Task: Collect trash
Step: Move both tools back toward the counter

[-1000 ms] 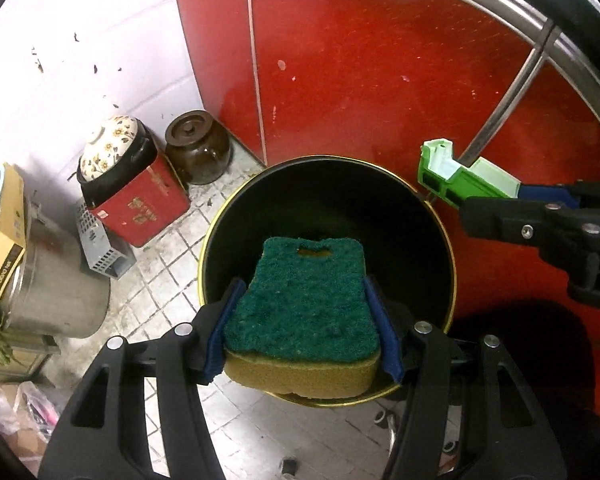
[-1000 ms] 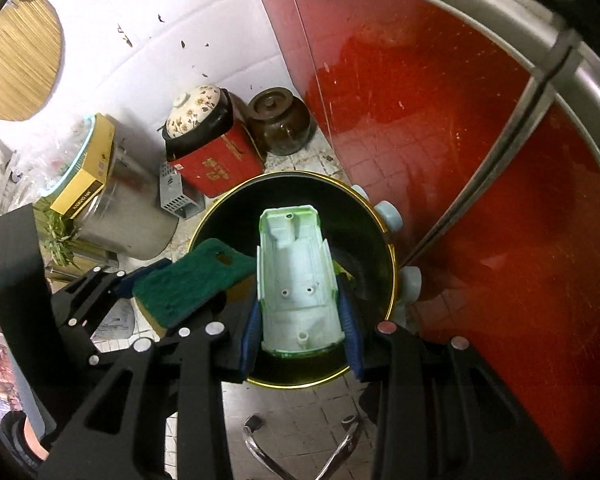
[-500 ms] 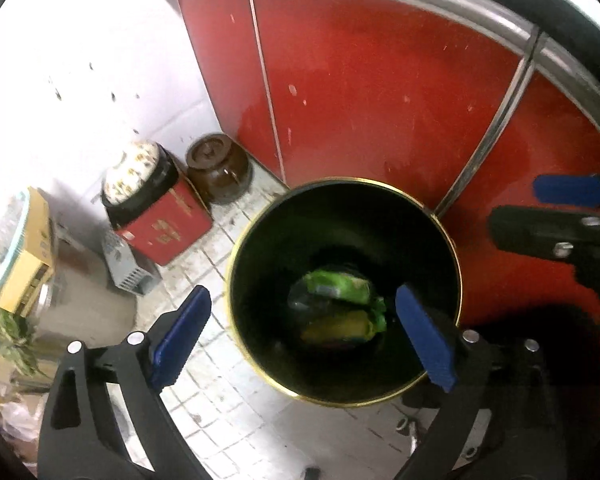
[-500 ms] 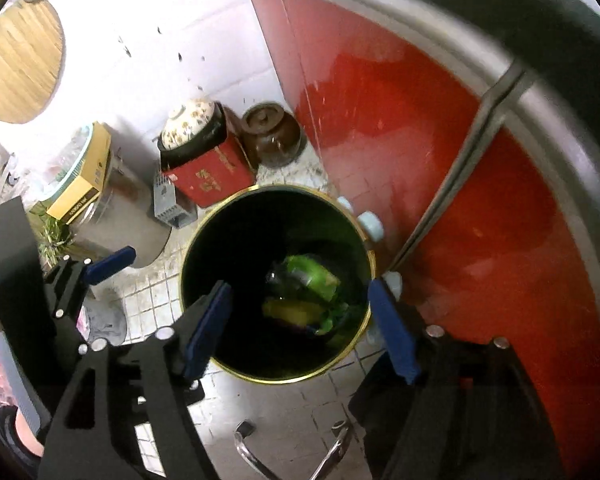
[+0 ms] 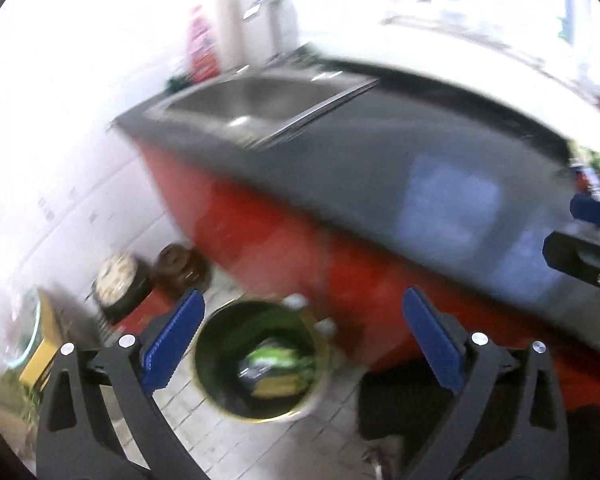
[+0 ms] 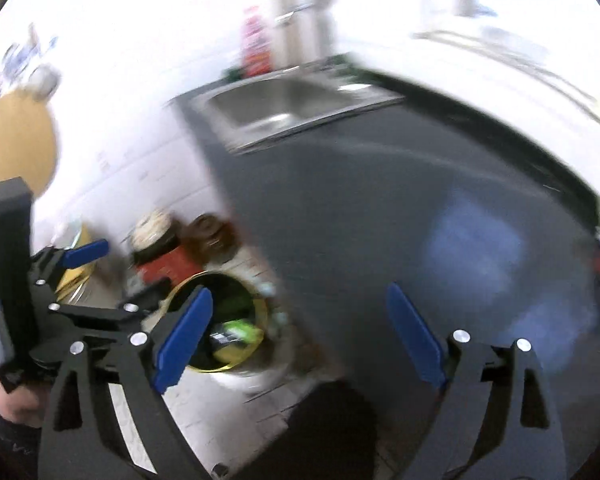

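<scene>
Drop step done: left gripper (image 5: pixel 298 336) and right gripper (image 6: pixel 300 332) both spread wide, just opened, nothing between pads. Trash (image 5: pixel 278 368) lying in bin (image 5: pixel 220 400) on floor, well below. Next, likely: scan countertop (image 6: pixel 380 200) near sink (image 6: pixel 284 104) for more.

bin (image 5: pixel 256 360): black inside, gold rim, lower centre
cabinet front (image 5: pixel 268 240): red
table (image 6: pixel 380 208): dark grey
gripper pads (image 5: pixel 172 340): blue

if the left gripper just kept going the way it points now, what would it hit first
Likely the red cabinet front just beyond the trash bin; the open left gripper holds nothing, but blur leaves depth uncertain.
</scene>
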Available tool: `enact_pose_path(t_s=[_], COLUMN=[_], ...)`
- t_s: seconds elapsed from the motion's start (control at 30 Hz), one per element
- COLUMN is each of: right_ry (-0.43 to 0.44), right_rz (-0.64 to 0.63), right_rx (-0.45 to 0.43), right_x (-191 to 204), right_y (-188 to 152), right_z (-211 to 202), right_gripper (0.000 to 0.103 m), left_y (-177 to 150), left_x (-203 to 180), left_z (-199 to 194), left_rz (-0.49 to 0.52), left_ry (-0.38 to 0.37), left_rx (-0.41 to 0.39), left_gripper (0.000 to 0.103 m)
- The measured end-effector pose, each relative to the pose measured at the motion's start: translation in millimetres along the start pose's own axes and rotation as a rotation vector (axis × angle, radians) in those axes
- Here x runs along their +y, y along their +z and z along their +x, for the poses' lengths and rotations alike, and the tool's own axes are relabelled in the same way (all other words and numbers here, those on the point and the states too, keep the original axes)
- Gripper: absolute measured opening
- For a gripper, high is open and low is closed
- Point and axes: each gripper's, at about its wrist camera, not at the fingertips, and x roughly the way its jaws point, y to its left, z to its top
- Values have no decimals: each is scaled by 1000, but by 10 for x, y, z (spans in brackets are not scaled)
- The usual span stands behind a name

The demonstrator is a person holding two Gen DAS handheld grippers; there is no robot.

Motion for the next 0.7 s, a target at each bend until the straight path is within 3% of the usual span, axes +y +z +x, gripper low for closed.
enact_pose_path(t_s=[0.13, 0.4, 0.5, 0.7], right_ry=[-155, -411, -464, -513], right_rz=[100, 308, 374, 464], right_rx=[-56, -86, -85, -91], right_x=[-747, -2123, -2493, -2933], right_y=[-181, -892, -1177, -1577], right_z=[-547, -1449, -1686, -2008], right_gripper=[87, 87, 87, 87], left_y=[283, 426, 388, 245], left_x=[-862, -2532, -3115, -3828], left_z=[-199, -434, -477, -490], left_rz=[84, 269, 336, 444], left_ry=[-106, -308, -369, -416], left_rx=[-41, -55, -38, -8], left_gripper=[96, 96, 96, 96])
